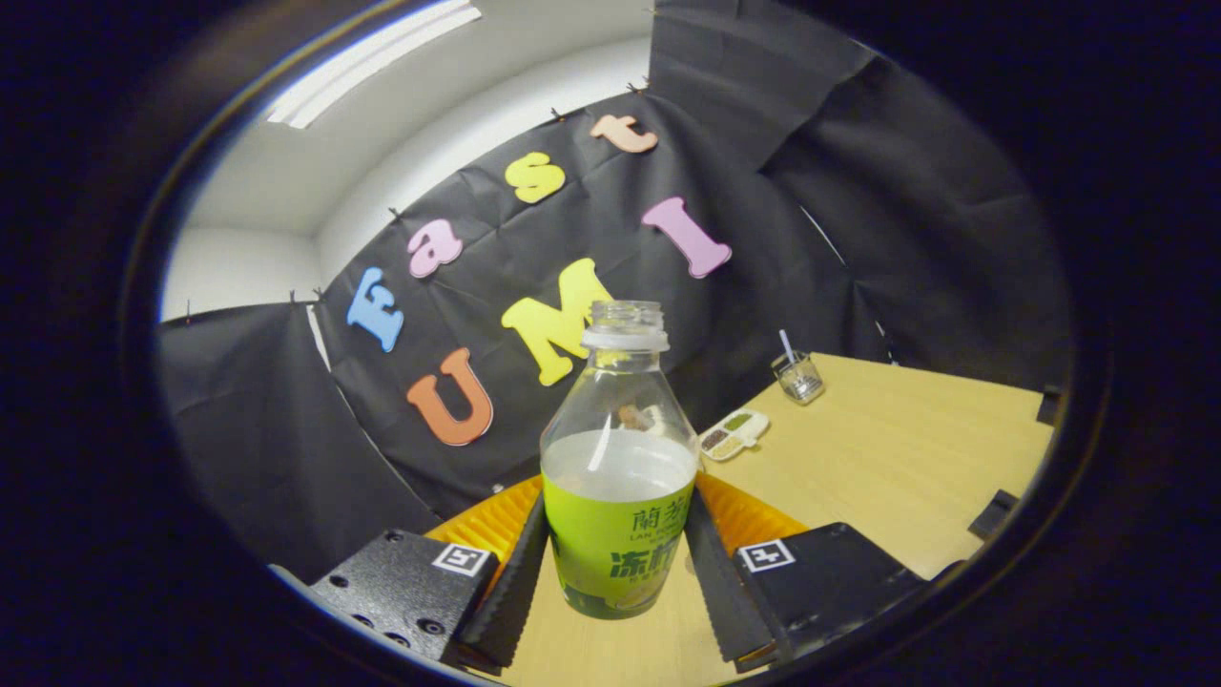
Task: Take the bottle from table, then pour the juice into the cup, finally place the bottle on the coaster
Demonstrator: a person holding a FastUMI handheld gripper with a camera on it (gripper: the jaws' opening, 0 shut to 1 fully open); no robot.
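A clear plastic bottle point(618, 477) with a green label and no cap stands upright between my fingers, about half full of pale juice. My gripper point(618, 534) is shut on it, one finger point(515, 582) pressing the label's left side and the other the right. The bottle's base looks slightly raised off the wooden table point(906, 458), though I cannot tell for sure. An orange ribbed round thing point(486, 523) lies on the table just behind the bottle, mostly hidden by it and the fingers. A small clear glass cup point(799, 377) with a stick in it stands far beyond, near the back wall.
A small white compartment dish point(733, 434) with green and brown fillings lies between the bottle and the glass cup. Black cloth walls close the booth behind and at the left. Bare tabletop stretches to the right, with dark clamps point(994, 515) on its right edge.
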